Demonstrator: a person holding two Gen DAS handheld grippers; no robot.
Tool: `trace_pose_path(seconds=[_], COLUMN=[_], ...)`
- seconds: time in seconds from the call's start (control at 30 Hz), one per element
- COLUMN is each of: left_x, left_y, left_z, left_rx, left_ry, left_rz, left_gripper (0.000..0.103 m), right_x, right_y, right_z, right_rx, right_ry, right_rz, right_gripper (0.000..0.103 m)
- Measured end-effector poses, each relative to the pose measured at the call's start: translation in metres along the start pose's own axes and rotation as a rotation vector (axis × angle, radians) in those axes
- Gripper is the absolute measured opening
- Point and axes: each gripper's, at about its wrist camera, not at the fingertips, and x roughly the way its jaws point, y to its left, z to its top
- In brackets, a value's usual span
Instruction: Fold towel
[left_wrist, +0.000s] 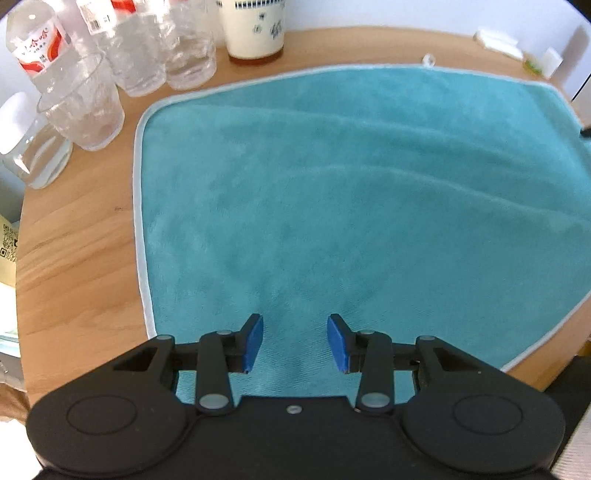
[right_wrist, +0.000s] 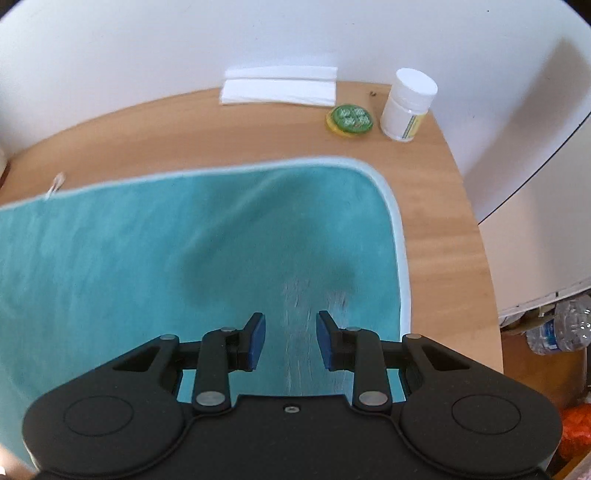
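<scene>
Teal plush with a pale piped hem, the towel (left_wrist: 332, 206) is spread flat and unfolded across the wooden table (left_wrist: 81, 236), filling the centre of the left wrist view and the lower left and middle of the right wrist view. Shallow ridges are seen running across its upper right part in the left view, so no fold appears to have been made yet.

The left gripper (left_wrist: 295, 341) is held at the bottom centre of its frame, over the near part of the cloth, jaws wide apart and empty. The right gripper (right_wrist: 291, 339) is placed likewise at the bottom centre of its view, near the right-hand hem, jaws also wide and holding nothing.

For a clean first fold, it is judged that each near corner should be pinched right at the hem, one layer only, and both lifted together and carried evenly to the far edge so that the hems are matched. The ridges are best smoothed first.

Outward, crumpled clear water bottles (left_wrist: 40, 48) with red-and-white labels are crowded at the upper left of the left view; their print is too blurred to be read. A cream paper cup (left_wrist: 255, 29) with blue markings is seen at top centre, illegible too. In the right view a white pill bottle (right_wrist: 406, 107), a green round lid (right_wrist: 349, 118) and folded white tissues (right_wrist: 280, 86) are set along the top.
</scene>
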Motion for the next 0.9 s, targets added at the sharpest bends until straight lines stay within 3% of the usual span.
trace_pose_path(seconds=[0.2, 0.27, 0.33, 0.43, 0.53, 0.63, 0.9], left_x=[-0.003, -0.001, 0.0, 0.001, 0.002, 0.002, -0.015], left_y=[0.005, 0.009, 0.011, 0.014, 0.016, 0.016, 0.004], left_z=[-0.006, -0.005, -0.003, -0.004, -0.005, -0.004, -0.002], left_rx=[-0.033, -0.054, -0.071, -0.089, -0.091, -0.098, -0.126], left_ry=[0.02, 0.032, 0.037, 0.041, 0.04, 0.04, -0.011], left_rz=[0.019, 0.028, 0.041, 0.045, 0.051, 0.057, 0.072], left_gripper=[0.048, 0.054, 0.059, 0.063, 0.064, 0.064, 0.064], right_x=[0.019, 0.016, 0.016, 0.018, 0.017, 0.015, -0.038], right_y=[-0.015, -0.013, -0.018, -0.042, -0.041, -0.037, -0.014], right_z=[0.019, 0.021, 0.023, 0.033, 0.035, 0.033, -0.003], right_rx=[0.046, 0.005, -0.005, 0.07, 0.044, 0.012, -0.034], right_ry=[0.01, 0.003, -0.001, 0.011, 0.012, 0.011, -0.053], right_rz=[-0.038, -0.088, -0.116, -0.112, -0.131, -0.156, -0.097], right_gripper=[0.038, 0.052, 0.058, 0.058, 0.056, 0.047, 0.046])
